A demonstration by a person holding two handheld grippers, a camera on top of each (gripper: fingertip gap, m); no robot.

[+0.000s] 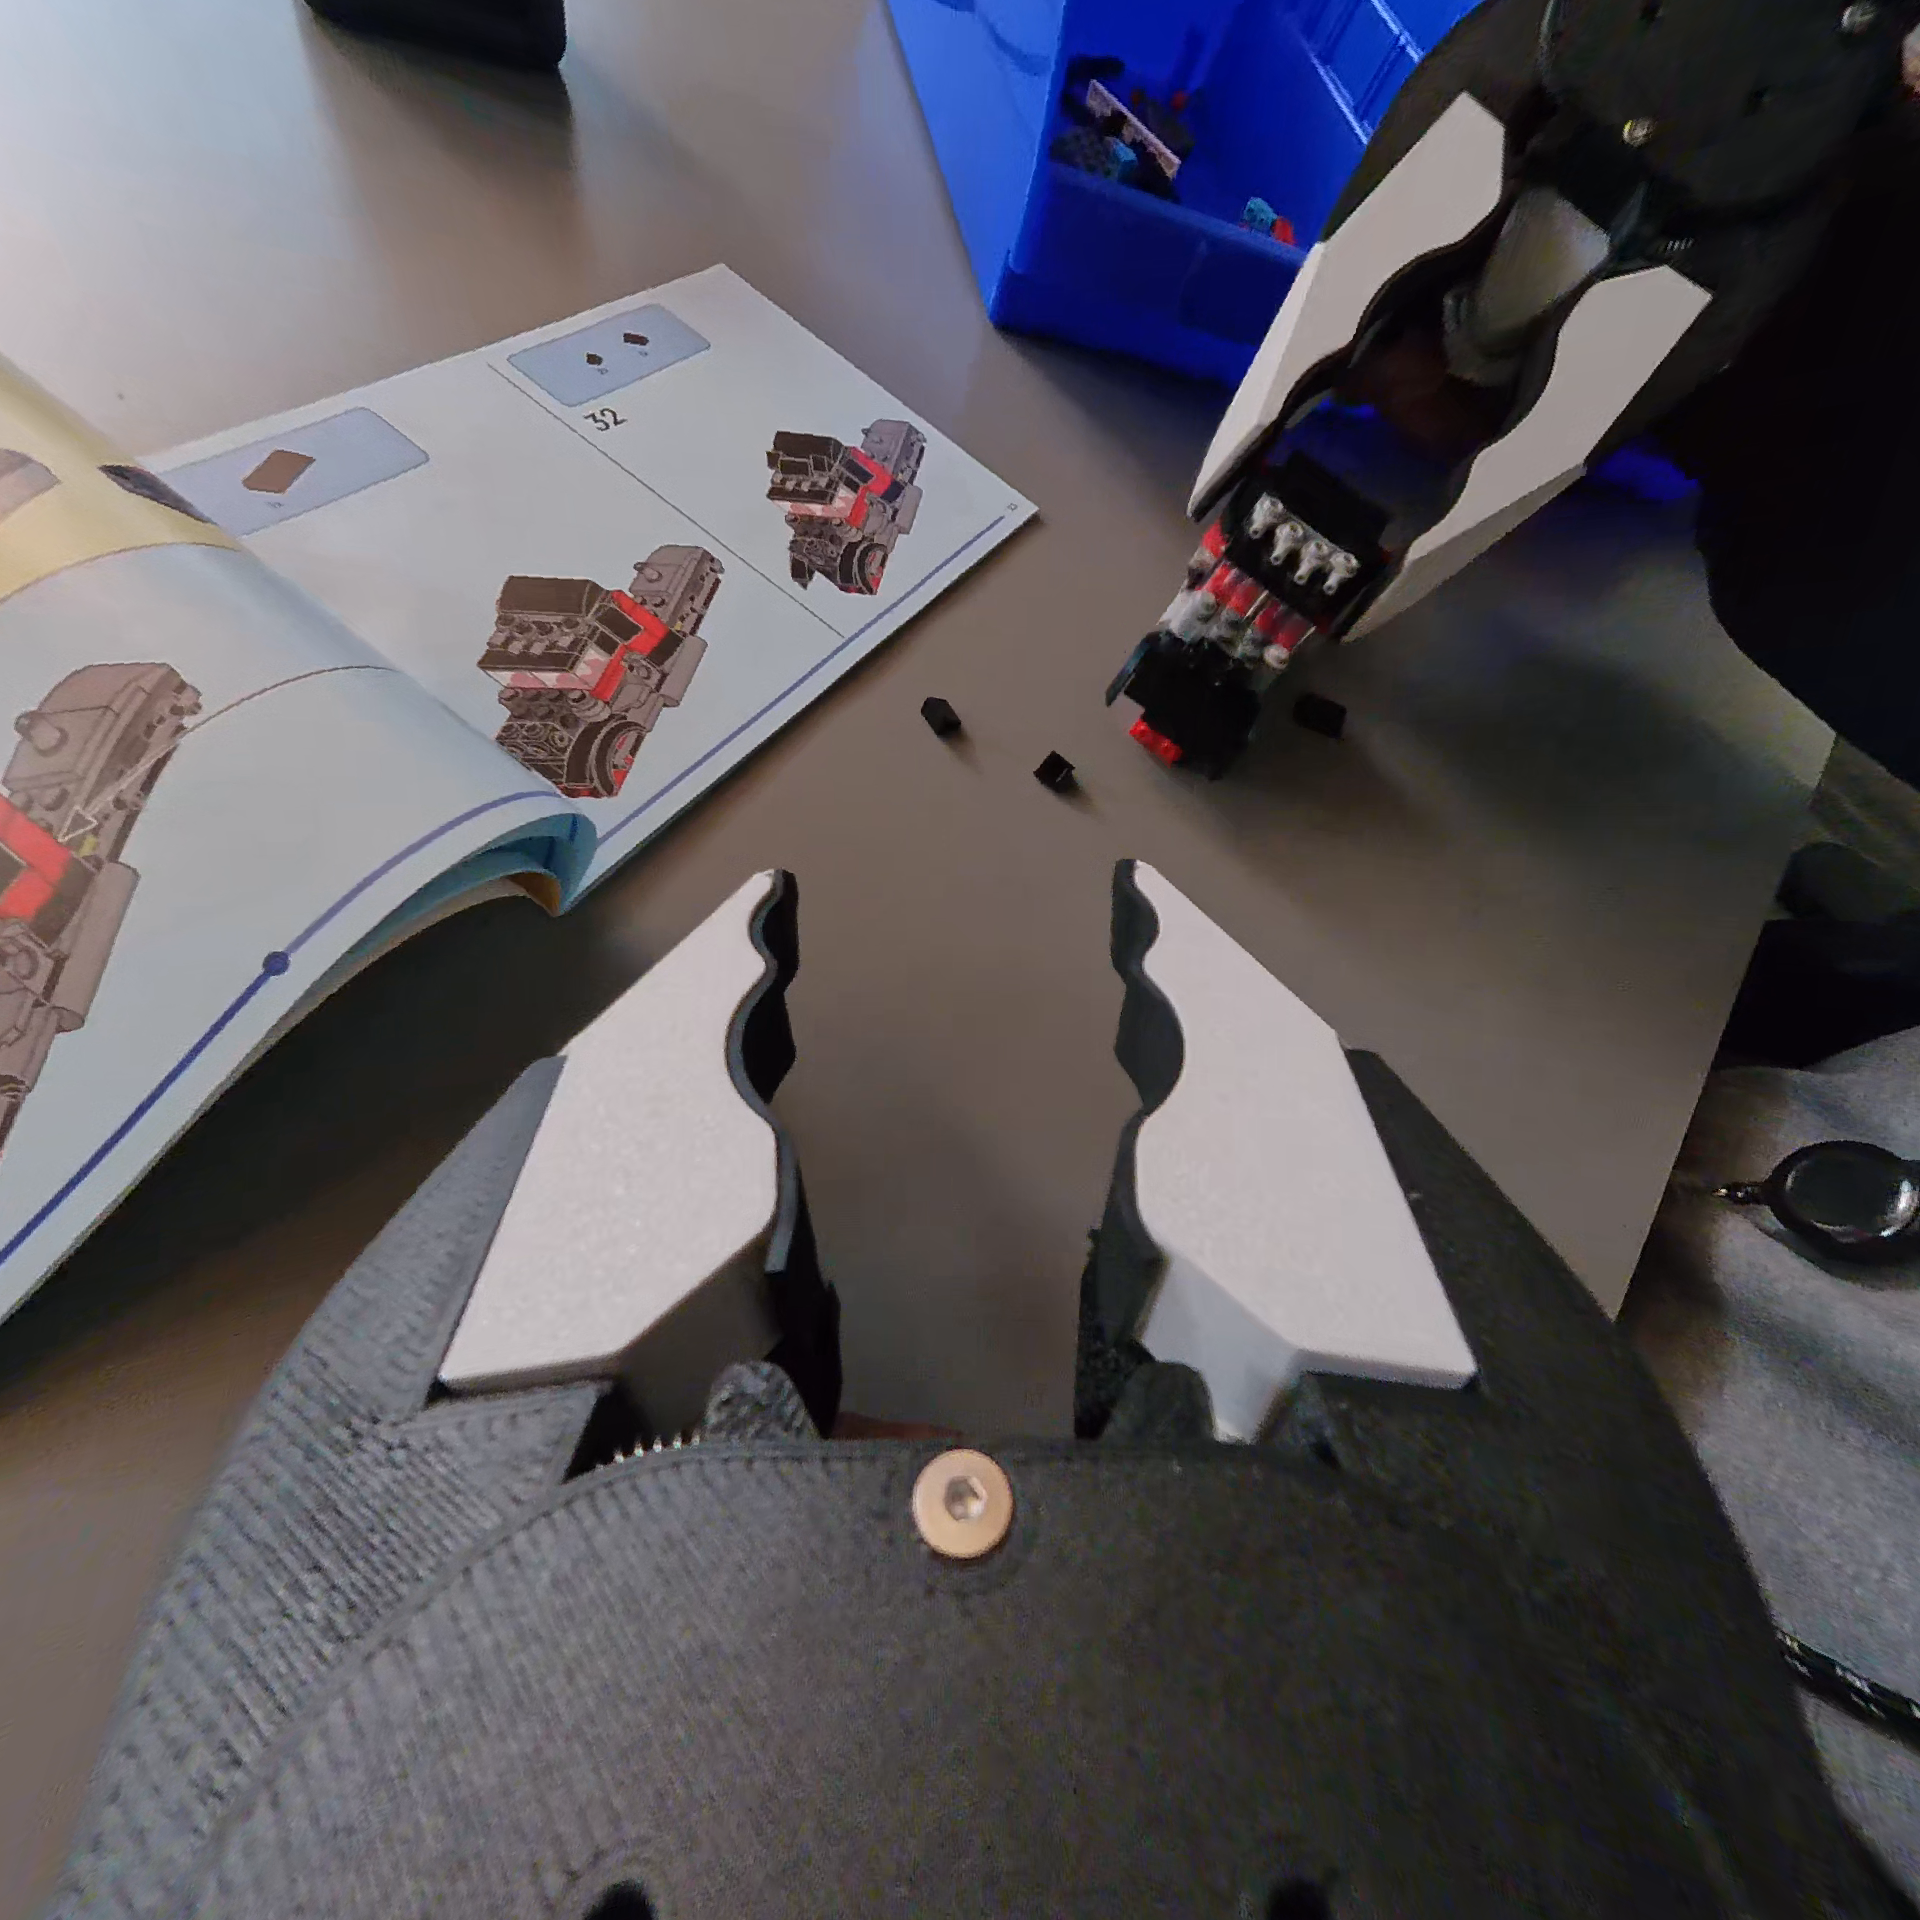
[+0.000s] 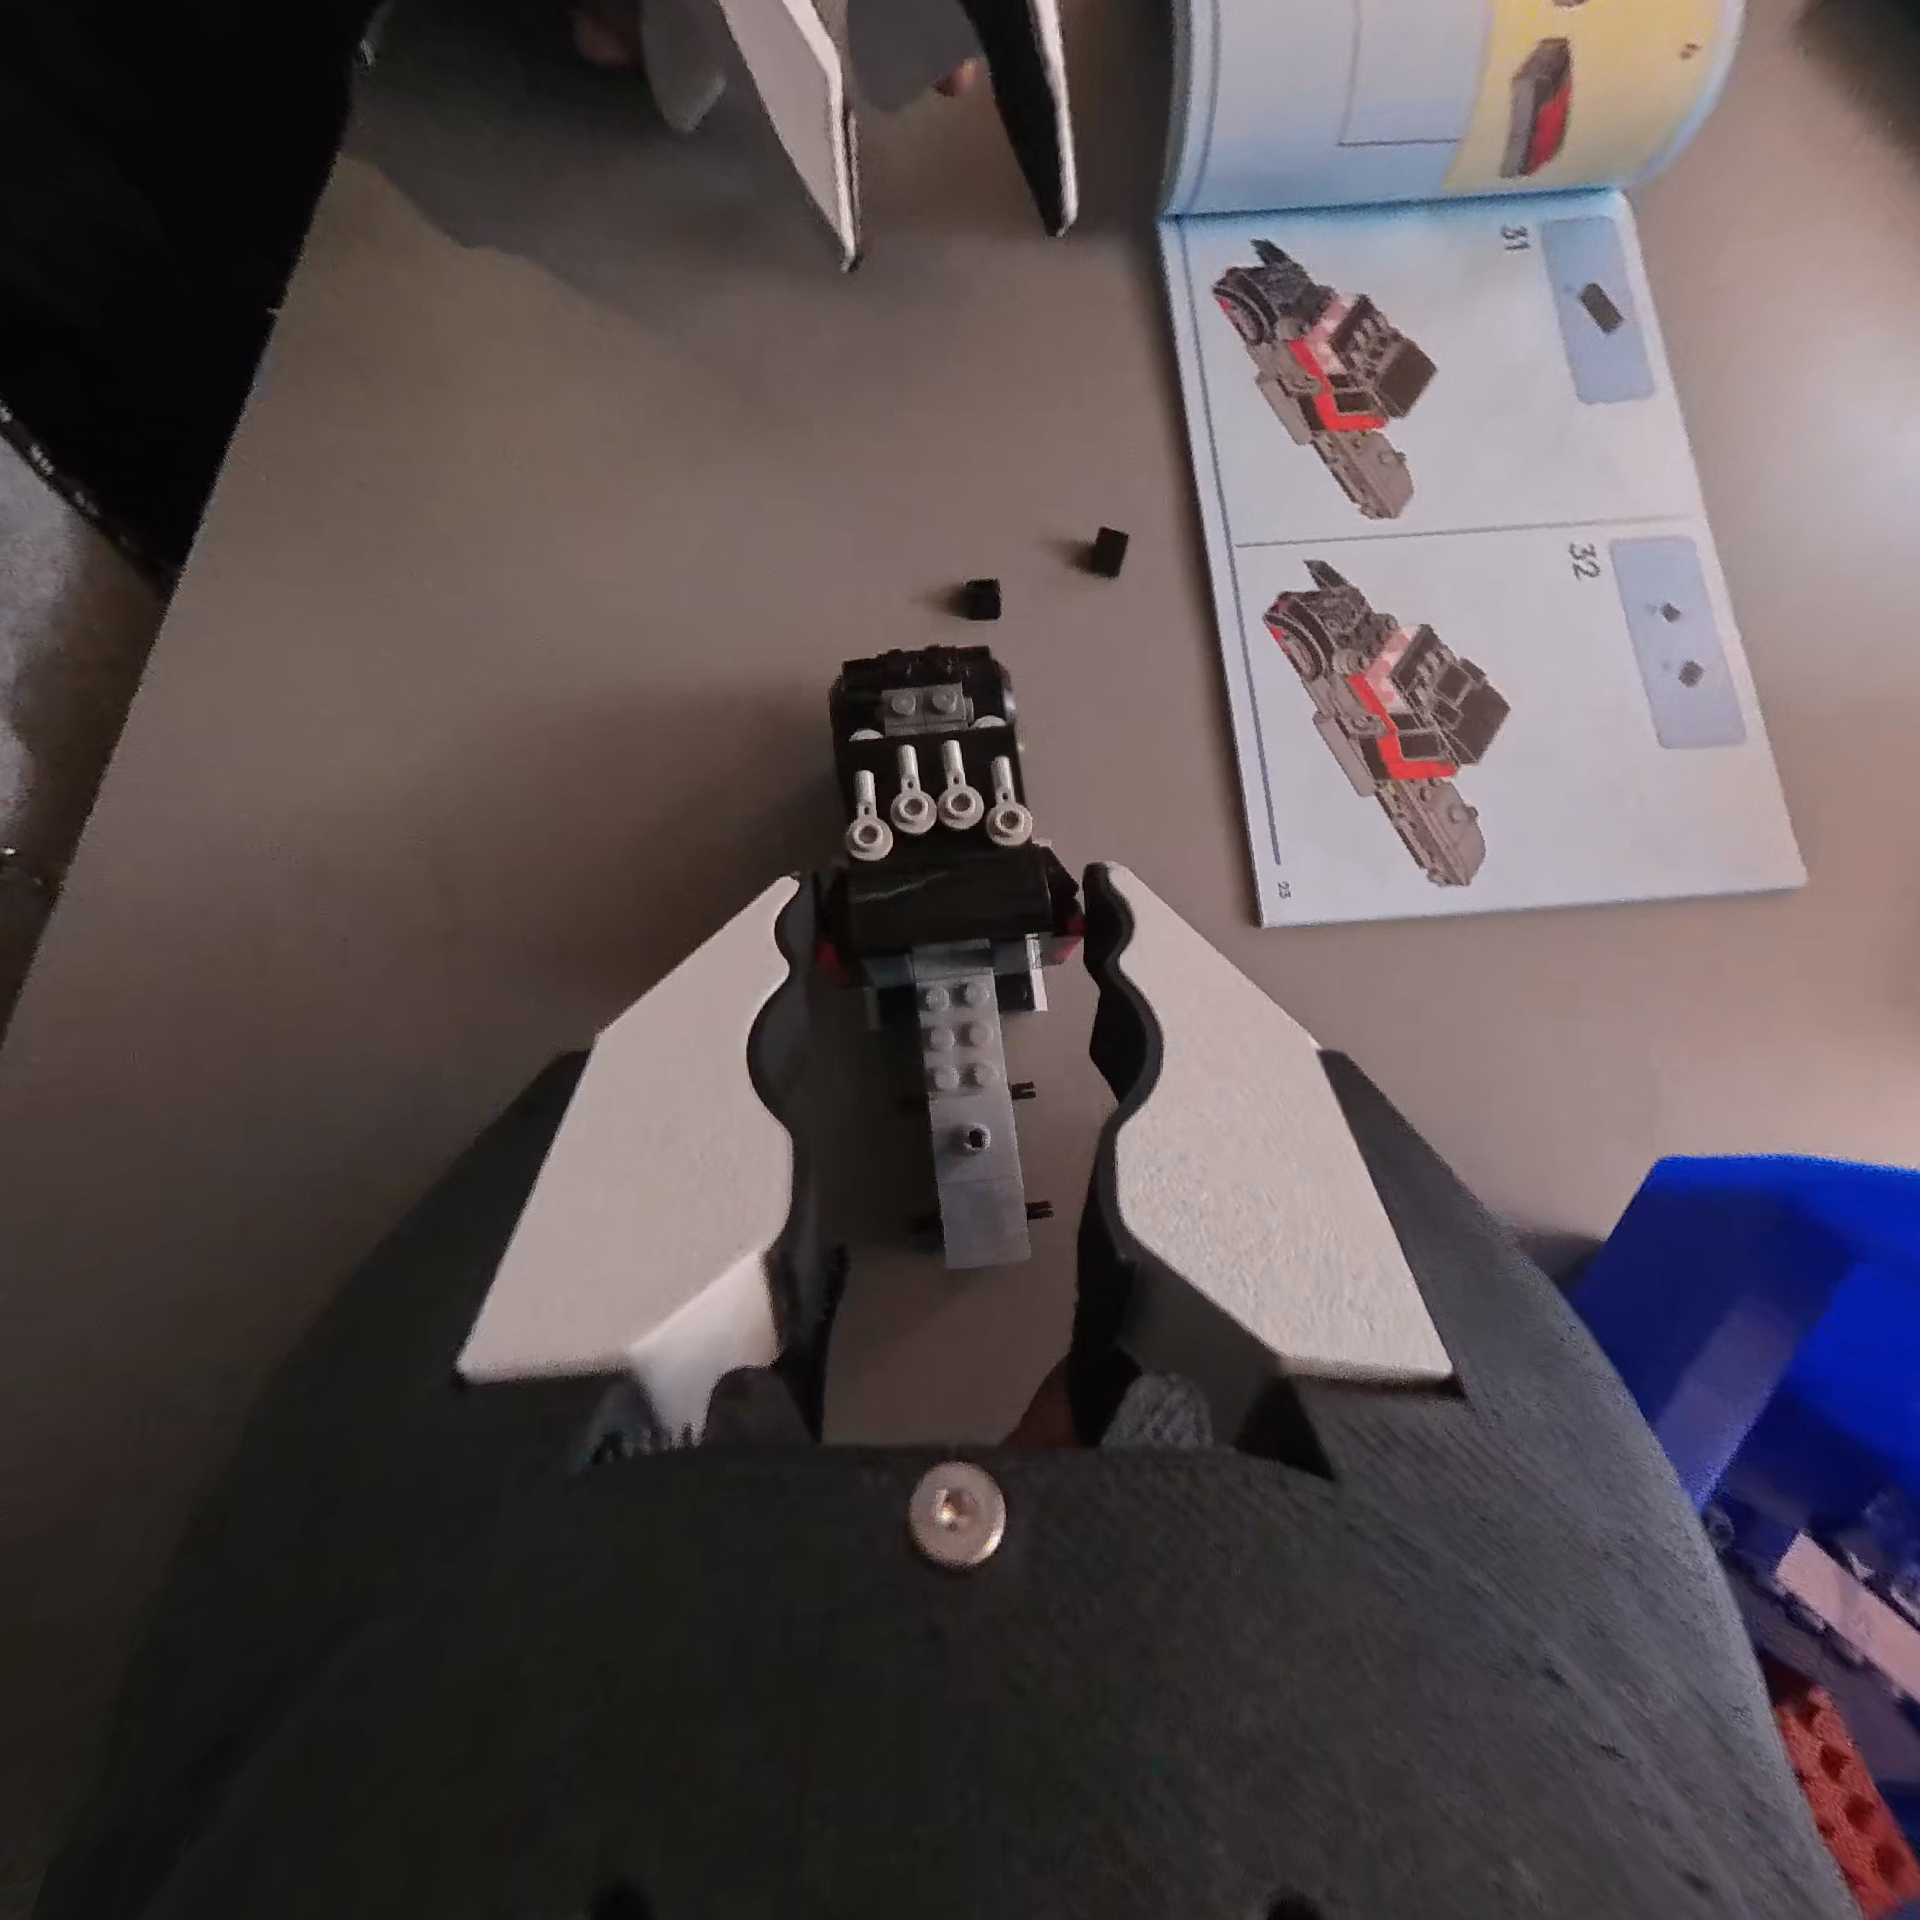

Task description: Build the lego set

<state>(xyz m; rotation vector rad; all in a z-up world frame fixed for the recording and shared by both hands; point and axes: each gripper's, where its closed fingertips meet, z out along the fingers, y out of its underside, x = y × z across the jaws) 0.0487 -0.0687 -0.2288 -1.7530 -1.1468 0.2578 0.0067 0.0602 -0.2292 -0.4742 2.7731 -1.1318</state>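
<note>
The left gripper has its jaws wide apart over the grey table, with nothing in them. Two tiny black bricks lie just ahead. The right gripper squeezes the lego model. An open booklet lies left, a blue bin behind.

1. A grey table carries everything.
2. An open instruction booklet lies on its left part.
3. Two small black pieces lie apart on bare table beside the booklet.
4. A black-and-red lego model touches the table near them.
5. A blue bin stands farther back.
</note>
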